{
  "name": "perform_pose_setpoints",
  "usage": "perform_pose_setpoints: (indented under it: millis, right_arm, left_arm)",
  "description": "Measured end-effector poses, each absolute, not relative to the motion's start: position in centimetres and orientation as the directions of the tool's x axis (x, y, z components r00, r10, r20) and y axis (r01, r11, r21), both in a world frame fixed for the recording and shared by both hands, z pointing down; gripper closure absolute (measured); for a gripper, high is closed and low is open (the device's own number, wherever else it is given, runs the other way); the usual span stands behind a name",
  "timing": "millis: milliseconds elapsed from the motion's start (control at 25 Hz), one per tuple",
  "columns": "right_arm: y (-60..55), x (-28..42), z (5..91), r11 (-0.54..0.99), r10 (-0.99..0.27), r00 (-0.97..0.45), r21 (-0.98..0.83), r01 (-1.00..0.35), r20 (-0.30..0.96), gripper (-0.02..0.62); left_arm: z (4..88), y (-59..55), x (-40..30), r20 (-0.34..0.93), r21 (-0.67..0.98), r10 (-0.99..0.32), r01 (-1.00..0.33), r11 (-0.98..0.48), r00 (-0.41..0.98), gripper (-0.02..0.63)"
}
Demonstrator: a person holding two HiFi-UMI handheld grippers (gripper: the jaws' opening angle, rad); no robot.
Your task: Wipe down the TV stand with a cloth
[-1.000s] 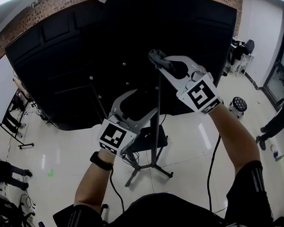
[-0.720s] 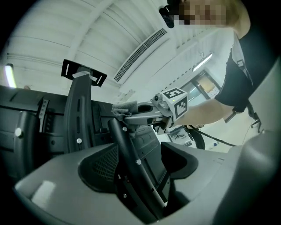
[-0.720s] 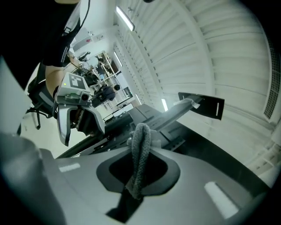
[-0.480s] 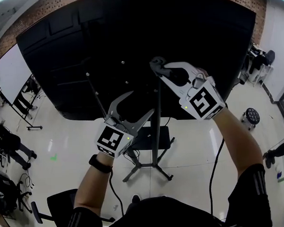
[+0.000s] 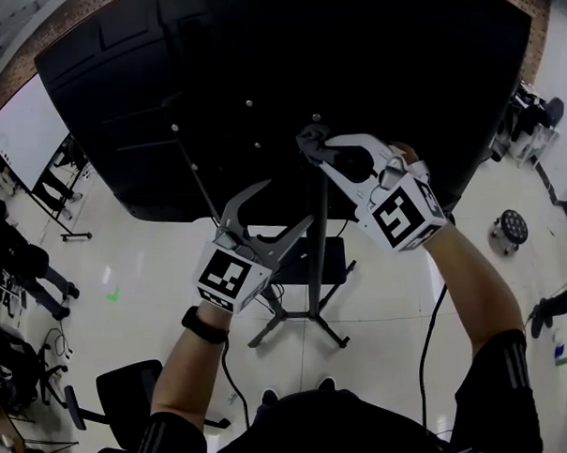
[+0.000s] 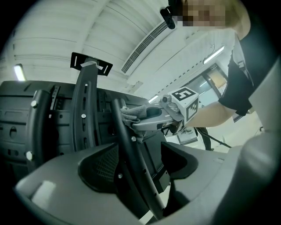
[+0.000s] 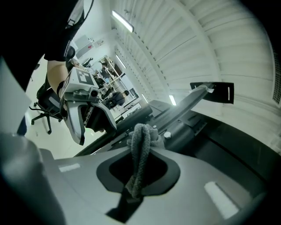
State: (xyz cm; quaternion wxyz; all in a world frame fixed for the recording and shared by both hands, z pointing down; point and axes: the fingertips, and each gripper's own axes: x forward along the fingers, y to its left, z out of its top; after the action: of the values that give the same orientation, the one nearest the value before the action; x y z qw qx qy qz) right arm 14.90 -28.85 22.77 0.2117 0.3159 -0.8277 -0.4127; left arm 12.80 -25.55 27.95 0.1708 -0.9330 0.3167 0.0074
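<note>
**TV stand (image 5: 317, 266), cloth (image 7: 139, 140) at the pole's top**

The black TV (image 5: 258, 62) overhangs the stand, and open floor (image 5: 126, 265) surrounds its legs. Both forearms (image 5: 191, 366) extend forward. Left gripper (image 6: 145, 169): fingers apart, astride a slanted strut (image 6: 131, 149). Right gripper (image 7: 138, 176): fingers clamped on the grey cloth, which touches the pole.
</note>
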Motion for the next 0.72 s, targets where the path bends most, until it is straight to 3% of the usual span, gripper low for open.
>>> perform_pose_setpoints:
  millis: [160,400,720]
  right_arm:
    - [-29.3,14.5,24.7,0.526,-0.682,-0.719,0.773,-0.355,0.134,0.566]
    - [-29.2,16.0,26.7,0.579,-0.691,-0.719,0.655,-0.485,0.078,0.566]
    - [-29.0,14.5,33.1,0.475,-0.765,-0.609,0.823,-0.312,0.211,0.567]
  left_arm:
    - [28.6,-25.0,12.8,-0.120,-0.313,-0.564,-0.570,-0.760,0.817,0.278]
    - [31.0,-24.3,12.8,-0.086,-0.291,-0.535,-0.534,-0.794,0.841,0.278]
    - [34.4,-24.5,12.8,-0.021,-0.234,-0.511,-0.501,-0.833,0.859,0.278]
